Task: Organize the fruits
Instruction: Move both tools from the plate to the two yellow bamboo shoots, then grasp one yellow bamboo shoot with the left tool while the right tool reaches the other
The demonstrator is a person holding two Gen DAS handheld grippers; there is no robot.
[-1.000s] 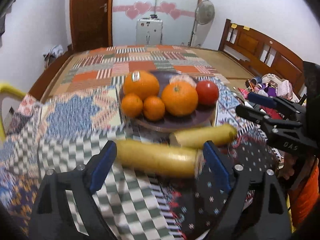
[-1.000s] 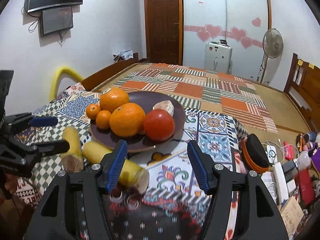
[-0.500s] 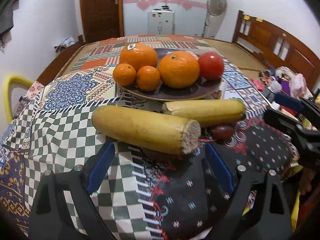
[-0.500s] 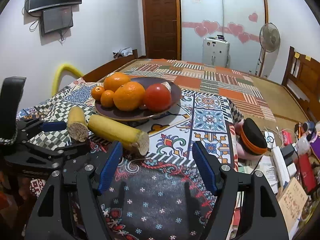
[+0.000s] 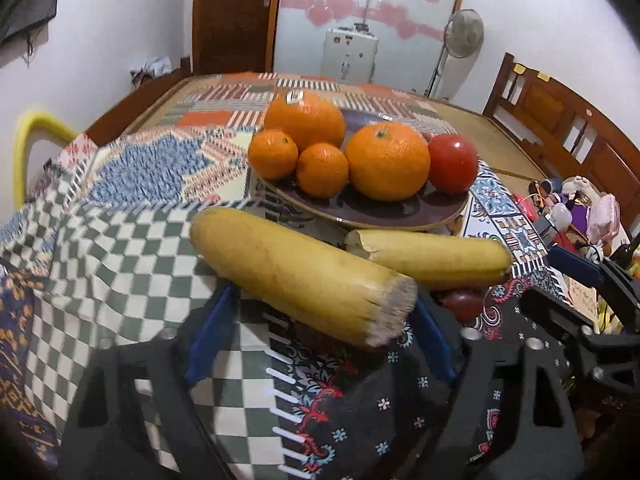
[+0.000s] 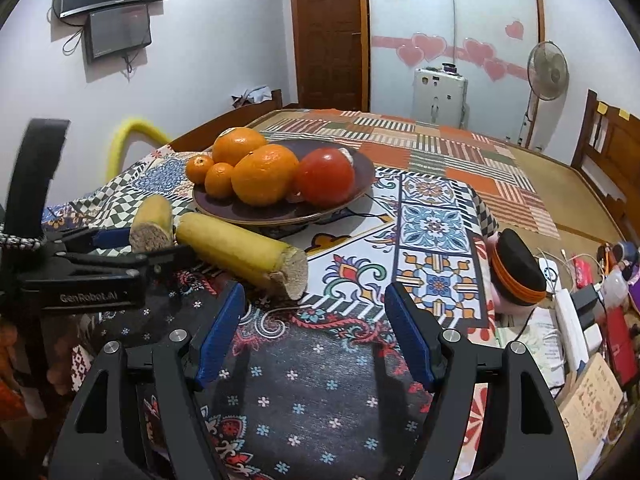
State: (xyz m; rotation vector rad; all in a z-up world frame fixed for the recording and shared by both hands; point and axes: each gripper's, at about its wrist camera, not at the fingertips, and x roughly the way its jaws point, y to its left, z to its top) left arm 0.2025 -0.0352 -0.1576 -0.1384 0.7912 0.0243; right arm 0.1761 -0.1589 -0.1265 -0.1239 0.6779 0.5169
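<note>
A dark plate (image 5: 376, 216) holds several oranges (image 5: 387, 162) and a red tomato (image 5: 453, 164). Two yellow banana pieces lie on the cloth in front of it. The near piece (image 5: 296, 274) lies across my left gripper (image 5: 320, 316), which is open with a blue pad at each side of it. The second piece (image 5: 430, 258) lies behind, to the right. In the right wrist view my right gripper (image 6: 316, 324) is open and empty, just short of the second piece (image 6: 240, 254). The plate (image 6: 360, 190) and the left gripper (image 6: 120, 248) show there too.
A patterned cloth (image 6: 436, 224) covers the table. A black and orange cap (image 6: 516, 268), cables and small clutter (image 6: 580, 320) lie at the right edge. A small dark red fruit (image 5: 462, 302) lies by the bananas. A yellow chair back (image 5: 28, 140) stands at the left.
Both grippers have pulled back from the plate and dropped lower. The near banana piece now lies across the left gripper's open jaws. The right gripper has backed off behind the second piece.
</note>
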